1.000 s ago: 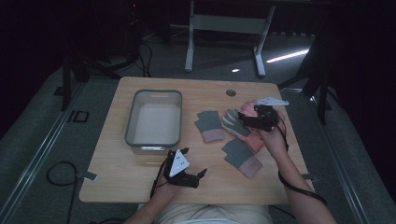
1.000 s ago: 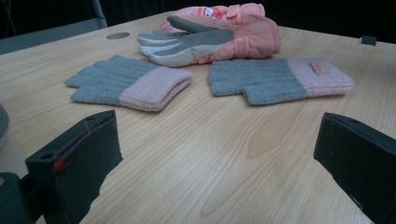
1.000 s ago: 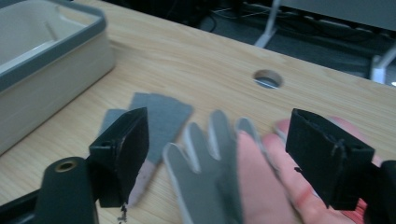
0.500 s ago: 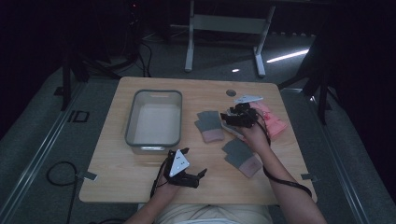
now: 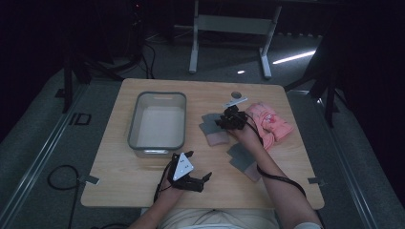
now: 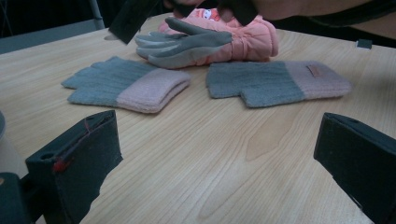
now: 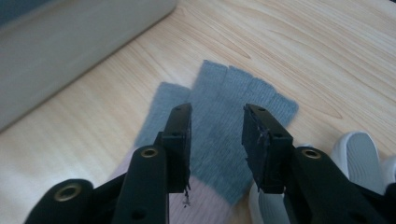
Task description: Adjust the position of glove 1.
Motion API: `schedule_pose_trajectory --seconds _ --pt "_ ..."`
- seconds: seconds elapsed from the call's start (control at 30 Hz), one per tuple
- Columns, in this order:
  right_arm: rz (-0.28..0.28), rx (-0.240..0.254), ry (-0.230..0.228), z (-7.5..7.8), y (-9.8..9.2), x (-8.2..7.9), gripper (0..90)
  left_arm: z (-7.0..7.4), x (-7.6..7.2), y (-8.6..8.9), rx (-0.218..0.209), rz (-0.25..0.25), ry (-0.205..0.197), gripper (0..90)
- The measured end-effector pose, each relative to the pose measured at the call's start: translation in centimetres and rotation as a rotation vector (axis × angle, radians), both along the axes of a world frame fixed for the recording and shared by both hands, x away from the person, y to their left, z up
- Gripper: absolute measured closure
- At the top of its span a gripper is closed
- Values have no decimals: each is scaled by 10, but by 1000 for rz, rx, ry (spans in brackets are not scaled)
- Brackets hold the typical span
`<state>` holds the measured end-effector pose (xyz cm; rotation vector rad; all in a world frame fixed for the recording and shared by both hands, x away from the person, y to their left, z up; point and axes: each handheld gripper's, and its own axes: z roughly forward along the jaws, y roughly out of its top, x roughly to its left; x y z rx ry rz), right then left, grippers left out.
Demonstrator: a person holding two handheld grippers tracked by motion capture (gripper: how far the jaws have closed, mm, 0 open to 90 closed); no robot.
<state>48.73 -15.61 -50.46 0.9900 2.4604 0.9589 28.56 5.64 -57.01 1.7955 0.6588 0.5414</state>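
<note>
Right hand-held gripper (image 7: 217,140) poised over grey glove (image 7: 224,126), jaws just closing, nothing pinched; left hand-held gripper (image 6: 219,163) spread, idle. Bin (image 5: 157,100) unfilled; gloves left on worktop (image 5: 143,176).

You look down on a light wooden table (image 5: 143,183) with rounded corners, standing on grey carpet (image 5: 43,157). Beyond its far edge stands a grey metal frame (image 5: 229,28) on two legs. A bright streak of light (image 5: 293,57) lies on the floor to the right of it. Cables (image 5: 153,52) trail at the far left, and the room around is dark.
</note>
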Motion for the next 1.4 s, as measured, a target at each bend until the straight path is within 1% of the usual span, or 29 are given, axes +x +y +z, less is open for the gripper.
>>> schedule_pose_trajectory --seconds 0.13,0.27,0.3,0.33,0.37,0.4,0.47,0.5,0.53,0.57,0.6,0.63,0.7,0.73,0.77,0.8,0.83,0.87,0.9,0.97,1.0,1.03,1.07,1.1,1.13,1.23,1.27,1.33,1.4 --pt "20 -48 14 -14 8 12 688 0 -1 0 4 1 -4 2" --pt "22 -80 28 -28 13 19 680 0 -1 -1 5 0 -5 3" --pt "22 -80 28 -28 13 19 680 0 -1 -1 5 0 -5 3" --pt "14 -95 34 -31 14 21 680 0 -1 -1 5 0 -5 3" --pt "7 -103 59 -38 16 25 686 0 -1 0 4 -2 -3 3" --pt "-3 -87 65 -39 16 26 702 0 0 0 3 0 -1 3" --pt "-18 -84 78 -39 17 27 725 0 0 0 2 2 2 3" --pt "-39 -92 84 -38 20 27 788 0 -1 0 4 3 -2 3" --pt "-53 -96 87 -38 23 28 812 0 -1 0 5 4 -4 3" --pt "-53 -96 87 -38 23 28 812 0 -1 0 5 4 -4 3" --pt "-88 -102 104 -36 28 28 848 0 -1 0 7 5 -5 3" --pt "-96 -108 113 -34 30 26 855 0 -1 0 8 5 -2 3" --pt "-96 -92 130 -27 32 20 858 0 0 1 -3 8 8 3" --pt "-103 -78 119 -21 32 15 858 0 0 2 -7 9 10 3" --pt "-103 -78 119 -21 32 15 858 0 0 2 -7 9 10 3" --pt "-119 -35 109 -8 30 1 859 0 0 2 -6 11 10 3" --pt "-126 -9 100 -1 29 -7 859 0 0 1 -3 12 8 3" --pt "-130 6 79 6 29 -16 860 0 0 1 -3 12 8 3" --pt "-133 23 72 12 29 -25 860 0 -1 1 2 13 4 3" --pt "-145 49 63 19 28 -42 860 0 -2 1 3 16 -2 3" --pt "-145 49 63 19 28 -42 860 0 -2 1 3 16 -2 3" --pt "-170 67 69 16 25 -56 860 0 -1 1 4 16 -2 3" --pt "-170 67 69 16 25 -56 860 0 -1 1 4 16 -2 3" --pt "-196 112 124 5 20 -66 861 0 -1 1 2 14 1 3" --pt "-195 120 142 -1 20 -72 861 0 -1 1 4 14 0 3" --pt "-189 114 165 -18 23 -89 861 0 -2 1 8 13 -5 3" --pt "-189 114 165 -18 23 -89 861 0 -2 1 8 13 -5 3" --pt "-208 122 186 -29 24 -100 856 0 -2 1 9 12 -6 3" --pt "-219 104 199 -37 22 -104 847 0 -2 0 11 12 -9 3"
